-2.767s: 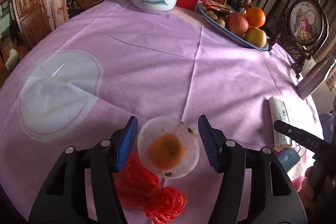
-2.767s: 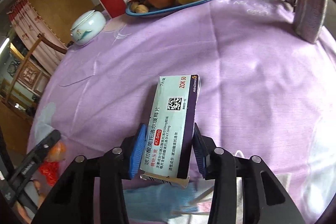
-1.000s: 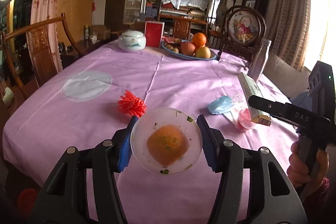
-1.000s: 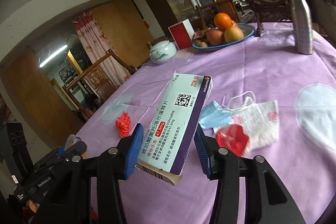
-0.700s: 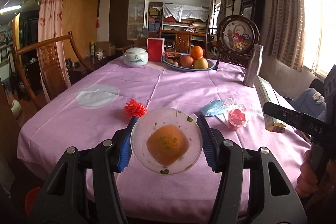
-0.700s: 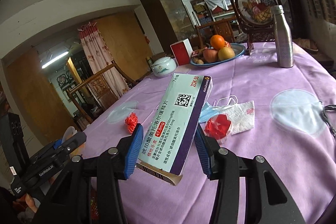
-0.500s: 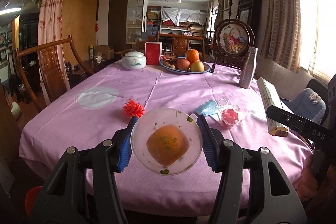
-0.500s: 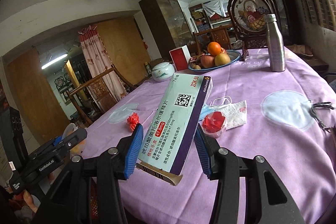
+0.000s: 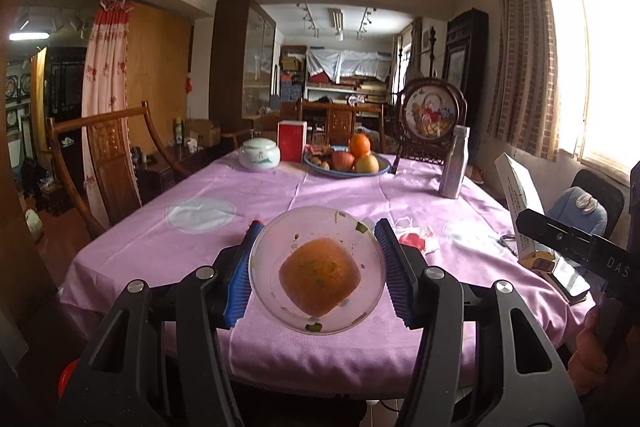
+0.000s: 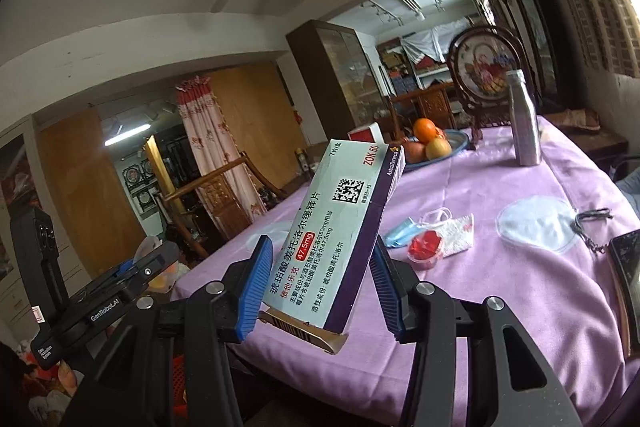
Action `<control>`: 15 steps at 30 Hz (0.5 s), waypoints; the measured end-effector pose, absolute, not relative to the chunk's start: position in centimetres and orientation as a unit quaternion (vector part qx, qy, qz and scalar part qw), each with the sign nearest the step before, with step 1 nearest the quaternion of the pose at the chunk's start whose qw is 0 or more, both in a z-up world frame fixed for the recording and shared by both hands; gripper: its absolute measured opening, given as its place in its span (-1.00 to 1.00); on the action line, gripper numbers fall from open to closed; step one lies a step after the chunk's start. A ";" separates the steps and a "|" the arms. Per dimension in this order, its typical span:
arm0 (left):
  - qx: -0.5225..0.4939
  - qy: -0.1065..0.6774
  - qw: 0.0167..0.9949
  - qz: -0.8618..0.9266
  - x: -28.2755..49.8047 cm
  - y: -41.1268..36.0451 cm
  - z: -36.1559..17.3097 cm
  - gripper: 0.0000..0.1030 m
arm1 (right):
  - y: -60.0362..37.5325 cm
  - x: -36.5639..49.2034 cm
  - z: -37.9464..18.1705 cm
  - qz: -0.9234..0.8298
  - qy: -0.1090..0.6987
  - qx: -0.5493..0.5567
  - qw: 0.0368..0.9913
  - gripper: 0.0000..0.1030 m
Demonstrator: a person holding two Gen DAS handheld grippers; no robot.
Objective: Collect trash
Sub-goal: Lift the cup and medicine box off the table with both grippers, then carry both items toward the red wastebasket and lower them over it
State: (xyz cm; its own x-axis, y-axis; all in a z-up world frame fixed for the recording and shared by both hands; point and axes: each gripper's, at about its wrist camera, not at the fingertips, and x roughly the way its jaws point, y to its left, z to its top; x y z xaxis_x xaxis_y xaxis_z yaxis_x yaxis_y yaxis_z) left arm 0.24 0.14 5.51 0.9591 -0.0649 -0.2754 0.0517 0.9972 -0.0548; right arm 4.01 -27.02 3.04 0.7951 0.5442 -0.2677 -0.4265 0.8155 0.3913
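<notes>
My left gripper (image 9: 317, 223) is shut on a clear plastic cup (image 9: 320, 267) smeared with orange residue, held in the air in front of the table's near edge. My right gripper (image 10: 320, 241) is shut on a long pale medicine box (image 10: 340, 219), tilted up and away from me. In the left wrist view the same box (image 9: 516, 195) stands up at the right. On the purple tablecloth (image 10: 500, 287) lie a blue face mask (image 10: 402, 231), a small cup with red contents (image 10: 426, 249) and a crumpled napkin (image 10: 458, 233).
At the table's far end stand a fruit bowl (image 9: 346, 159), a white lidded jar (image 9: 258, 155), a red box (image 9: 292, 141) and a metal bottle (image 9: 454, 167). A phone (image 10: 626, 259) and keys (image 10: 588, 227) lie at the right. A wooden chair (image 9: 112, 163) stands at the left.
Both grippers have drawn back from the table and risen, so the table looks farther and lower. The cup and the box stay clamped as before.
</notes>
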 end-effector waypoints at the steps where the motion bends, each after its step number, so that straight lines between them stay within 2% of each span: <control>1: -0.022 0.131 0.991 -0.026 -0.6 0.1 5.9 0.09 | -26.9 3.1 3.6 0.265 0.179 0.154 0.935 -0.04; 8: -0.019 0.085 0.996 -0.011 -5.4 0.6 8.0 0.09 | -25.5 -1.3 6.2 0.300 0.133 0.135 0.935 -0.04; 15: -0.014 0.058 0.998 0.030 -8.7 2.3 8.1 0.09 | -21.8 -3.4 7.4 0.348 0.127 0.113 0.922 -0.04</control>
